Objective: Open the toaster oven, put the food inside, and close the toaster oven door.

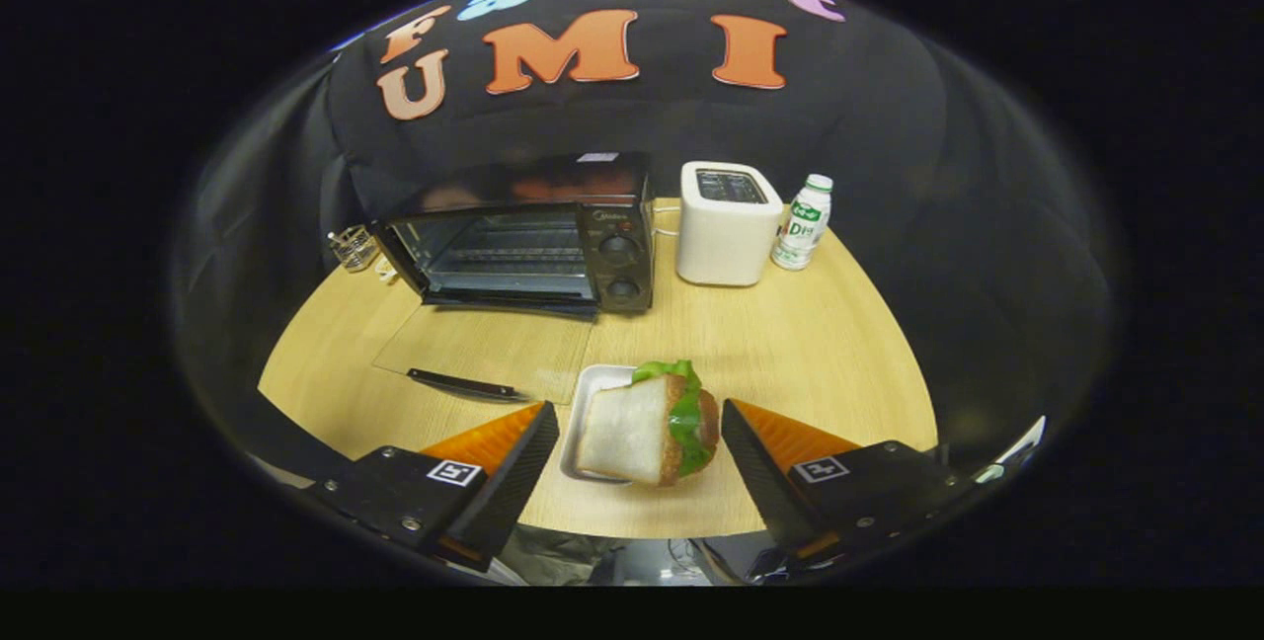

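Wooden worktop [790, 344] carries toaster oven [533, 235] at back, door [484, 354] dropped flat, sandwich [652, 428] on small tray [592, 393] sitting between released, spread tongs [640, 447], neither finger touching it.

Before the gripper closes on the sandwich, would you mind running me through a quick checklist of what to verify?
1. Toaster oven door open, lying flat on the table: ok.
2. Gripper fingers open, apart: ok.
3. Sandwich between the fingers, neither touching it: ok.
4. Sandwich seated on the tray: not ok, it overhangs the tray's edge.
5. Oven rack free of items: cannot tell.
6. Toaster and bottle stand beside the oven, off the path: ok.
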### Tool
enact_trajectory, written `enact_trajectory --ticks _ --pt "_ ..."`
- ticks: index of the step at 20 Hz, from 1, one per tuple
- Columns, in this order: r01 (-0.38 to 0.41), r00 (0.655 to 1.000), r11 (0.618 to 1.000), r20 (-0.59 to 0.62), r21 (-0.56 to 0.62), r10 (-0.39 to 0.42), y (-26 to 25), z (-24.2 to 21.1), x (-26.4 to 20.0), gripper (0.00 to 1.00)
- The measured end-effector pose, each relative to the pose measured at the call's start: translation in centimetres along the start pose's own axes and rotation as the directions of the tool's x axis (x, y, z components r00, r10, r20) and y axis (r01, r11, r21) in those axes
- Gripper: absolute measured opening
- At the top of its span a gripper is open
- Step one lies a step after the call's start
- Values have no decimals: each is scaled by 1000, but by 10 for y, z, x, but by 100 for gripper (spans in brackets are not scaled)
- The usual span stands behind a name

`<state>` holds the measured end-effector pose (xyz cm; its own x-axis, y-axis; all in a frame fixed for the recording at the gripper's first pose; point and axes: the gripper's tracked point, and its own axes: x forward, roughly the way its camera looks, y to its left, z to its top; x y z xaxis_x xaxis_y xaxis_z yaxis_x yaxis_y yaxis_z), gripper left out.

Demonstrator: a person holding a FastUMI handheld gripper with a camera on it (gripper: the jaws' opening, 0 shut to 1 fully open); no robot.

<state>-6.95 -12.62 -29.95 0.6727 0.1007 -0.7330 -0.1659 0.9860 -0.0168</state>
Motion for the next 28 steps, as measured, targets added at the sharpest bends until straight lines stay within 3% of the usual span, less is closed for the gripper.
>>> enact_trajectory --ticks 4,7,11,15,18,20,25,28 --pt "-69 992 986 -93 149 84 -20 -10 27 98" --pt "-136 967 943 -167 304 193 -21 -23 46 96" --pt "-164 933 905 -236 393 272 -20 -41 60 80" --pt "-187 919 895 -251 404 305 -15 -44 60 52" --pt "-165 925 923 -269 349 267 -20 -41 58 35" --pt "-142 930 941 -285 308 233 -22 -37 49 31" --pt "-108 963 951 -209 290 173 -24 7 20 30" --pt "-107 984 931 -93 349 149 -15 42 0 30"
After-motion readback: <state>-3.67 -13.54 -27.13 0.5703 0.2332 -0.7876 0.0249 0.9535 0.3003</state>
